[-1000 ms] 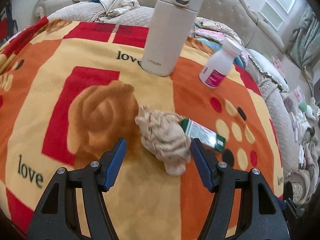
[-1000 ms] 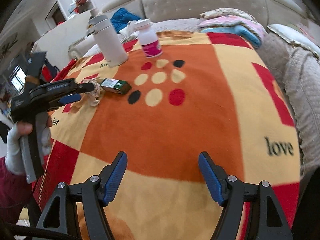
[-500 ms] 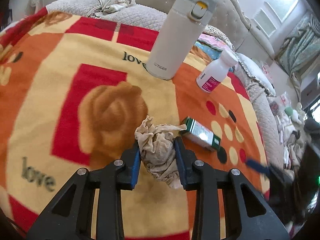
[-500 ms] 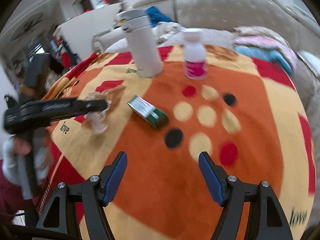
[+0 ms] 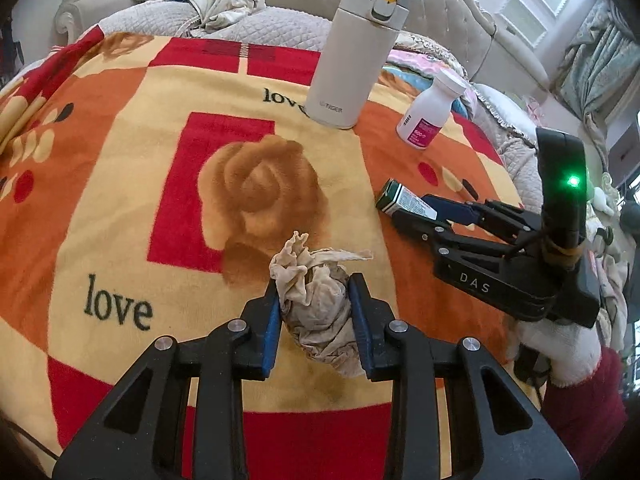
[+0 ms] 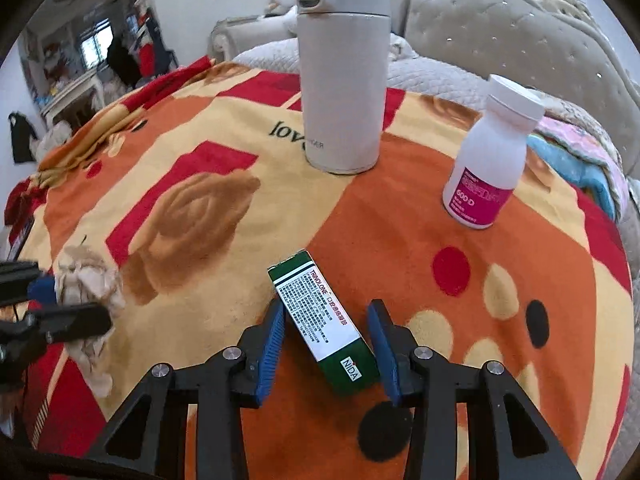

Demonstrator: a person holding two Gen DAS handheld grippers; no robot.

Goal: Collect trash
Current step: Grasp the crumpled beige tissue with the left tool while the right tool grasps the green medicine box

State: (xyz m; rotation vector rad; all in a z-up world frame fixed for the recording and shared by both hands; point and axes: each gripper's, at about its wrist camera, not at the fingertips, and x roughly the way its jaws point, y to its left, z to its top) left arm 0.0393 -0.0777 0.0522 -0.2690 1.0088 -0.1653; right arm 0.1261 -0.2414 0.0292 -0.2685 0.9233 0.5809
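On the blanket point(image 5: 120, 200), left tongs point(image 5: 316, 312) clamped the crumpled tissue point(image 5: 316, 300). Right tongs point(image 6: 330, 340) sat parted around the green box point(image 6: 324, 328), unclamped. Only the left view showed the gloved hand point(image 5: 552, 352).

Fuzzy fleece blanket point(image 5: 120, 208), crumpled matt paper wad point(image 5: 316, 304), glossy cardboard box point(image 6: 324, 324), smooth matt flask point(image 6: 342, 80).

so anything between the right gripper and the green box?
Nothing visible. The green box already lies between the open fingers of the right gripper, with a gap on the right side. The left gripper is shut on the tissue wad, off to the side.
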